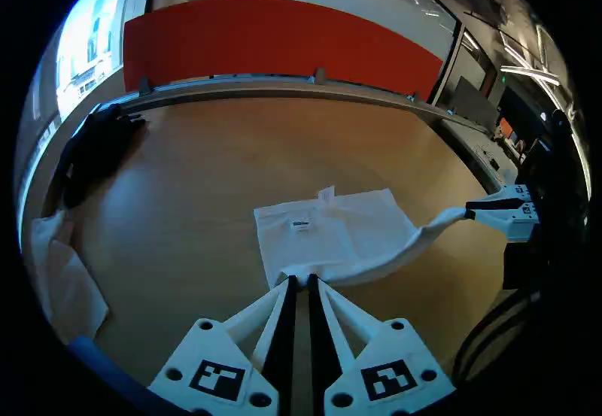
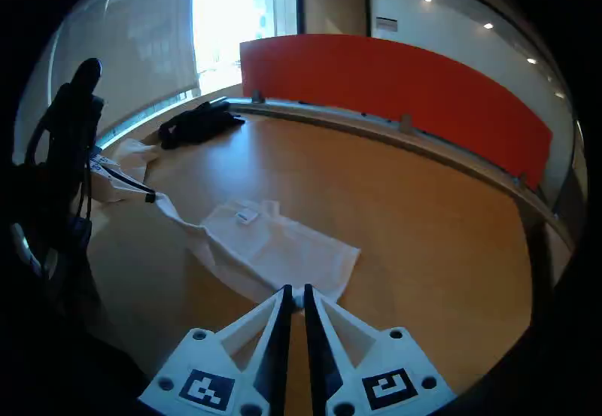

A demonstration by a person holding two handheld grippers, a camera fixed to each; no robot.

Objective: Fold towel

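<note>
Two grippers, both clamped on one white towel (image 1: 339,235), spread on the wooden table (image 1: 196,190) between its middle and its near edge.

On the left gripper (image 1: 299,280): fingers drawn almost together, only a thin slit between them, tips biting the towel's near hem. Seen from the right gripper view as well, off toward the table's left edge, pinching a corner pulled out into a taut strip and lifted off the wood.

On the right gripper (image 2: 295,289): likewise nearly closed, a narrow gap left, tips set on the towel's near edge. Seen from the left gripper view too, out toward the table's right edge, nipping the other near corner, drawn into a curving band.

Rest of the towel flat and lightly creased, with a small label (image 1: 301,225) on its upper face and a little tag (image 1: 326,192) standing up at its far edge.

At the far left corner of the table, a black bundle (image 1: 98,149), close against the raised rail. At the left edge, a second white cloth (image 1: 64,280), crumpled, well apart from the towel. Along the far edge, a red partition (image 1: 278,40), upright. Behind the left gripper in the right gripper view, the dark shape of a person (image 2: 53,190).
</note>
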